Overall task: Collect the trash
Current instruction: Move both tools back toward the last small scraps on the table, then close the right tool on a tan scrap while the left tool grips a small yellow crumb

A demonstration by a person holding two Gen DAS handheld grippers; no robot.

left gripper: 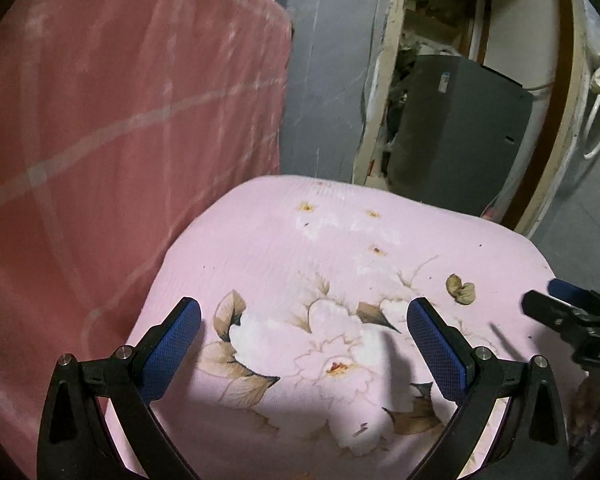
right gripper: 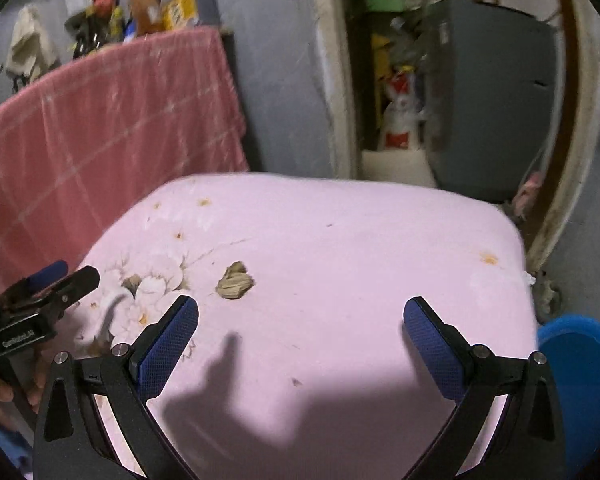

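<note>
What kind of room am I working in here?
Probably a cluttered home storage or utility corner: a pink floral-cloth-covered surface, a pink checked towel draped below crowded bottles, and a grey bin in a rough doorway.

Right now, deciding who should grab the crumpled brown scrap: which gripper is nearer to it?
The right gripper. The brown scrap lies on the pink cushion just beyond its left finger; in the left wrist view it lies outside the left gripper.

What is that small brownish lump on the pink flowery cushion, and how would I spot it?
Find the pink floral cushion. The crumpled tan scrap lies beside the printed white flowers, ahead of the right gripper. Unlike the flat print, it looks raised and wrinkled.
</note>
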